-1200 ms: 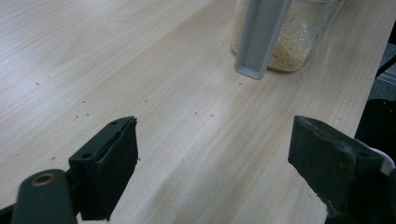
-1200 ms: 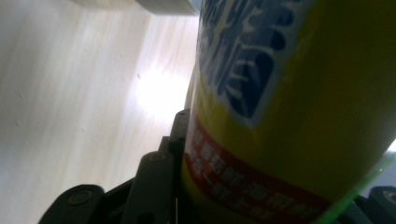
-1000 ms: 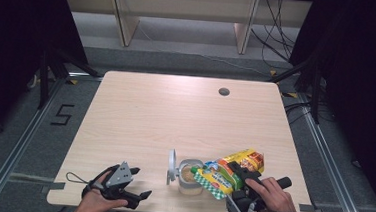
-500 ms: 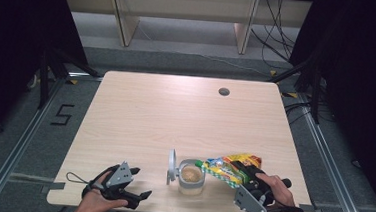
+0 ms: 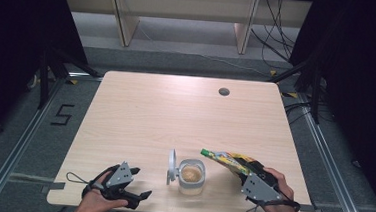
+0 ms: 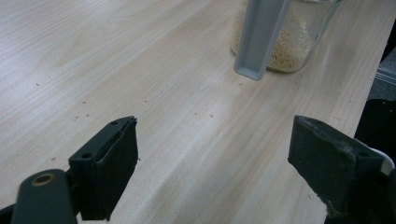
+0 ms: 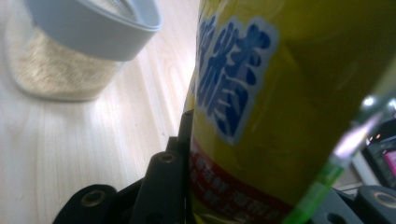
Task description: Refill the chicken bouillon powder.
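Table (image 5: 165, 109): light wood top, rounded corners, small round cable hole (image 5: 223, 92) near far edge.
Floor (image 5: 33, 140): grey carpet, metal rails (image 5: 15, 149) along both sides, a "5" (image 5: 63, 115) marked at left.
Shelving (image 5: 182, 15): pale wooden unit beyond the table.
Cables (image 5: 276, 37): dark, loose at far right.
Surroundings: black curtains (image 5: 16, 19) either side.

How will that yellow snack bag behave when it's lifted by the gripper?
The yellow bag looks like thin glossy film, so probably floppy and a bit slippery. The right gripper grips one end; the rest likely sags. Probably light for its size.
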### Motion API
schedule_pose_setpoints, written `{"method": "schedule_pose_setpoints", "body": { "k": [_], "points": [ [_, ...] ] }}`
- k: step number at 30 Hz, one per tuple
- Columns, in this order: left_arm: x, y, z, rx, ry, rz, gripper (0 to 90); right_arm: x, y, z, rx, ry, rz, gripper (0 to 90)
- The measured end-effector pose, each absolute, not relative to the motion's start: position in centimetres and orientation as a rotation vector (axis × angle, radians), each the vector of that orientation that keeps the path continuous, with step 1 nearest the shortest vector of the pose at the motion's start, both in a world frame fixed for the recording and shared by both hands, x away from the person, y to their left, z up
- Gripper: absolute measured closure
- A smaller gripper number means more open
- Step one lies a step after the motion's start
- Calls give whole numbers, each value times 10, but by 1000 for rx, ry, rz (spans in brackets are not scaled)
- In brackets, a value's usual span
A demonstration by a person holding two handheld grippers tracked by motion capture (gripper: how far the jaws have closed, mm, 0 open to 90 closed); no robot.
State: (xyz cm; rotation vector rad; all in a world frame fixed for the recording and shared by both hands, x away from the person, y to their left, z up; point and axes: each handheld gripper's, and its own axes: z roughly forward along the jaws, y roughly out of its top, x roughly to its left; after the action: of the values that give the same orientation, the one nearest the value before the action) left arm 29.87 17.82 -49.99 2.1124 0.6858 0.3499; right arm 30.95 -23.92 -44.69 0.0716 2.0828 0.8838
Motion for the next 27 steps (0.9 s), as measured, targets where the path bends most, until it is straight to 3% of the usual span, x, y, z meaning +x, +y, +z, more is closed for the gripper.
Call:
{"method": "schedule_pose_setpoints", "body": {
  "k": [27],
  "points": [
    [298,178,-500,2110,686,353,152,340,-277,-467,627,1959,1204,745]
  ]
}}
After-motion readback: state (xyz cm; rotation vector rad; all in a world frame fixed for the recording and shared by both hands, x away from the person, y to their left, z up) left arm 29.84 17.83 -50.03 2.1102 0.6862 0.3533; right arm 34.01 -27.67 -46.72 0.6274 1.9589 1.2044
